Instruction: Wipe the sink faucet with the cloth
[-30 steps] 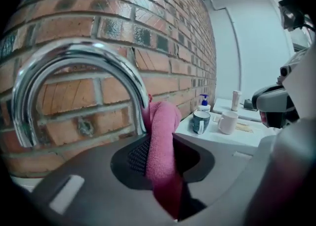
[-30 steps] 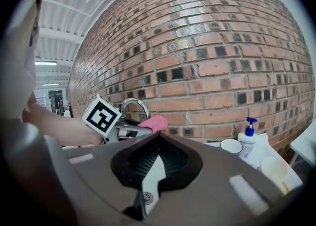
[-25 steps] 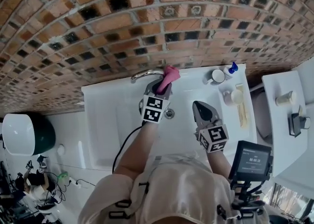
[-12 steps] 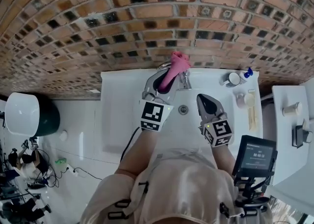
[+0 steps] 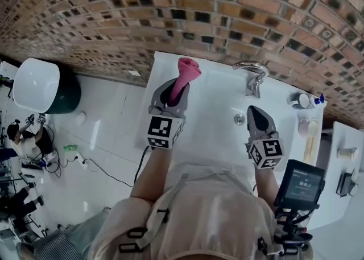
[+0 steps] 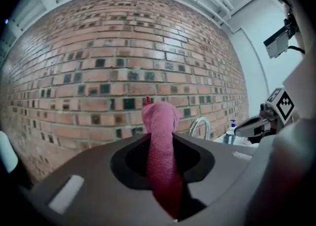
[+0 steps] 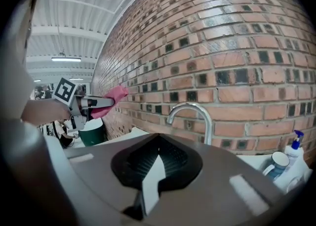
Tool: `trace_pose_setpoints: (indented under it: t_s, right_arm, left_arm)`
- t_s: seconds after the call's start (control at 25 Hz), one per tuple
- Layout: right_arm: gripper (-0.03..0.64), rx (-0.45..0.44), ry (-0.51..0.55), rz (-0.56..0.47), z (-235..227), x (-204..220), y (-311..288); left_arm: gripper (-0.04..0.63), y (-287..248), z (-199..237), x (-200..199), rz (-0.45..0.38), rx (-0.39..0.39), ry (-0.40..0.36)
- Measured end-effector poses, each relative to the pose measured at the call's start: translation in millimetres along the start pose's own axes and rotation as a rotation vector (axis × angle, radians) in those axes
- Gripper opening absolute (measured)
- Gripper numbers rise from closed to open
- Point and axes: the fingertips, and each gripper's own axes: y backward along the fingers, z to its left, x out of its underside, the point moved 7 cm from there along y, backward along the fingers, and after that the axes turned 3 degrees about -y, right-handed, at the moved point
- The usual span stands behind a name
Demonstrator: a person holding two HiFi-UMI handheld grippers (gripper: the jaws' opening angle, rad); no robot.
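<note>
**Brick-backed washroom: pink cloth held well left of the tap**

Red-brown brick wall fills the top of the head view, with a white rectangular sink set against it at centre frame. A curved chrome faucet rises at the sink's back edge, right of centre, with a round drain just below it in the frame.

The left gripper is clenched on a pink terry cloth. The cloth is pinched lengthwise between the jaws, and its bunched end stands out beyond the tips. Gripper and cloth sit over the left end of the sink, well apart from the faucet and not touching it. In the left gripper view the cloth stands upright at centre against the bricks, with the faucet's arch to its right, further back.

The right gripper sits right of centre, just below the faucet and beside the drain. Its jaws are closed tip to tip with nothing between them. In the right gripper view the faucet arches directly above them.

A white mug and a blue-topped spray bottle stand at the sink's far right. A dark green bin with a white lid sits on the white tiled floor at the left of the frame.
</note>
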Motion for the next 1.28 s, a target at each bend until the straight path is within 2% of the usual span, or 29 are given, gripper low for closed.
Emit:
trace_pose_setpoints:
  t_s: [0.12,0.24,0.36,0.56,0.72,0.92,1.08,1.16,1.28]
  right_arm:
    - [-0.009,-0.021,-0.003,0.037,20.3,9.7,-15.4]
    - [-0.009,-0.038,-0.015,0.064,39.5,19.2,-30.0]
    - [-0.009,-0.053,-0.025,0.086,58.7,27.1,-40.6]
    - [-0.009,-0.065,-0.040,0.105,79.1,37.1,-47.7]
    - [-0.009,-0.053,-0.058,0.136,83.6,50.8,-48.8]
    - [-0.009,-0.046,-0.068,0.146,89.2,59.4,-49.4]
    - [-0.009,-0.036,-0.075,0.140,91.8,61.4,-48.6]
    - [-0.009,-0.032,-0.078,0.138,92.9,61.7,-47.5]
    - [-0.009,-0.030,-0.072,0.122,95.8,56.3,-46.0]
  left_arm:
    - [0.095,21.0,32.4,32.8,0.074,-0.055,0.034]
    - [0.095,30.7,51.5,72.4,0.168,-0.066,0.061]
    - [0.095,36.6,60.0,121.6,0.289,-0.055,0.111]
    - [0.094,46.3,61.8,197.7,0.439,-0.024,0.261]
    - [0.095,46.1,54.2,231.2,0.509,0.001,0.279]
    - [0.098,48.1,47.9,255.2,0.568,0.007,0.253]
    - [0.196,49.7,49.0,257.2,0.574,0.016,0.204]
    - [0.219,49.6,50.6,247.8,0.554,0.020,0.171]
    - [0.222,47.3,54.1,216.6,0.470,0.025,0.139]
